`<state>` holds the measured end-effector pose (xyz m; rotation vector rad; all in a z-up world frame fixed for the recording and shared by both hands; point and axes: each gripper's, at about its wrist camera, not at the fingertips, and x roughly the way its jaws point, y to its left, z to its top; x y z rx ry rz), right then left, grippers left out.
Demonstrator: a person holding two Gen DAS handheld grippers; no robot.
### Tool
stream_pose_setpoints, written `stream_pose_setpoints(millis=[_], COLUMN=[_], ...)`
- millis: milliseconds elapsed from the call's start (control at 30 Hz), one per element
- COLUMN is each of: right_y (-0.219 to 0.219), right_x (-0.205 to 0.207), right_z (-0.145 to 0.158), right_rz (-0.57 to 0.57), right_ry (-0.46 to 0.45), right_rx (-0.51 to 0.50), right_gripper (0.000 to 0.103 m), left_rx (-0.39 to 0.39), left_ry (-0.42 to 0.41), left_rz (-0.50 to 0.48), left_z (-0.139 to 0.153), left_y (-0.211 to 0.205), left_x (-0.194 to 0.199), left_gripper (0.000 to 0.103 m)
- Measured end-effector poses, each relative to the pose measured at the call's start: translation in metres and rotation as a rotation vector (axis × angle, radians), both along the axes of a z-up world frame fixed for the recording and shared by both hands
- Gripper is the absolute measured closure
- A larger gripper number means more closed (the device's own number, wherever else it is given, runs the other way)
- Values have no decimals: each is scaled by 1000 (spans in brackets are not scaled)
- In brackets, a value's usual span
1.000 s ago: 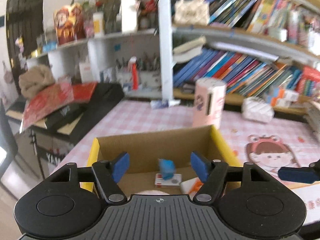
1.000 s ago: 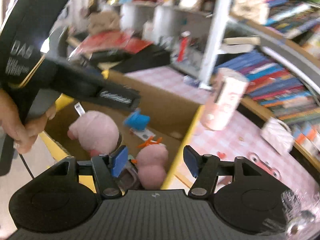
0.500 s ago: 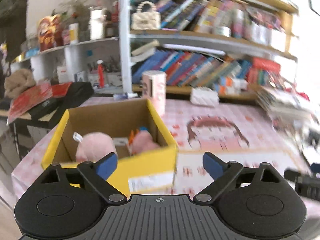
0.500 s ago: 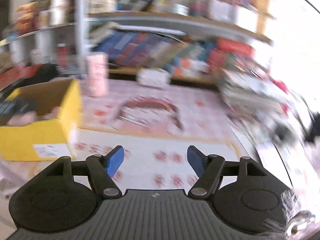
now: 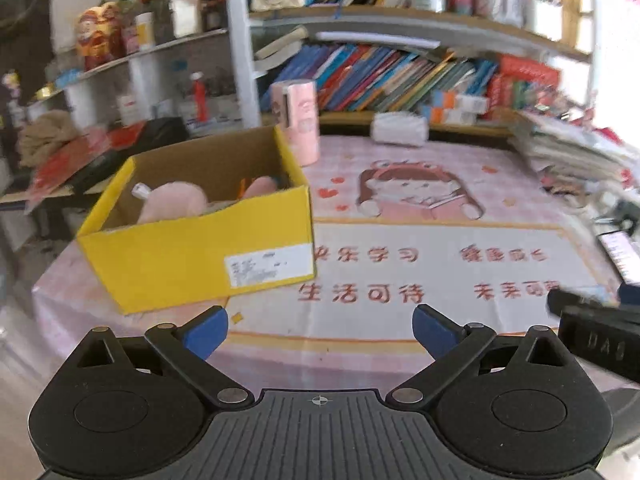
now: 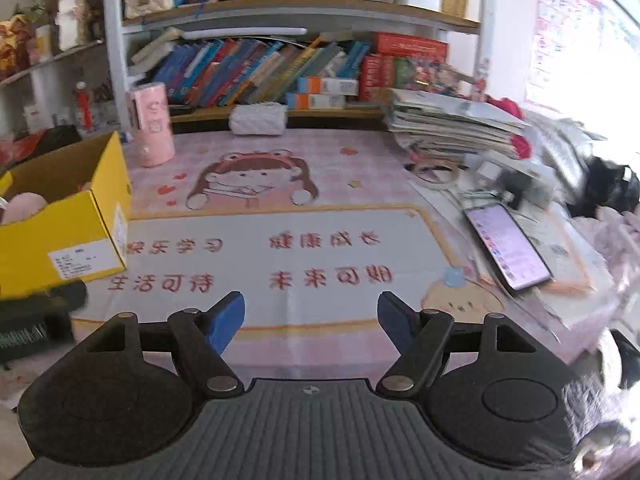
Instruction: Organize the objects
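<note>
A yellow cardboard box stands at the table's left, holding pink plush toys. My left gripper hovers over the table's near edge, right of the box front, jaws still opening with nothing between them. Its body shows dark at the left edge of the right wrist view. My right gripper hangs above the printed table mat, jaws also opening and empty. Part of its black body shows at the right in the left wrist view.
A pink cylinder and a white pouch stand at the back by the bookshelf. A stack of papers, a lit phone and clutter fill the right side.
Both grippers pulled back from over the box to the table's near edge and opened wider. The right one swung to the right, away from the box.
</note>
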<state>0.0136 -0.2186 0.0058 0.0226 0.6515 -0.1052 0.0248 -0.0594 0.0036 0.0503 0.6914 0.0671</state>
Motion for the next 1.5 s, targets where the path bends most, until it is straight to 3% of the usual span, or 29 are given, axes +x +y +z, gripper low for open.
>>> stream_pose_setpoints(millis=[200, 300, 400, 567, 1100, 1500], right_y=[-17, -16, -13, -11, -4, 10], right_x=[8, -9, -24, -24, -22, -10], right_z=[1, -4, -4, -2, 4, -2], right_rz=[21, 16, -32, -40, -182, -167], right_ry=[-3, 16, 15, 43, 53, 76], right_rx=[6, 21, 40, 71, 9, 18], right_gripper=[25, 24, 21, 15, 10, 9], left_rx=[54, 49, 46, 88, 12, -6], left_ry=[49, 31, 64, 49, 82, 115], left_rz=[-19, -48, -98, -85, -226, -199], left_z=[-13, -11, -10, -3, -7, -12], left_y=[-35, -41, -44, -45, -41, -25], left_x=[-14, -24, -28, -35, -12, -5], left_gripper=[3, 3, 3, 3, 2, 2])
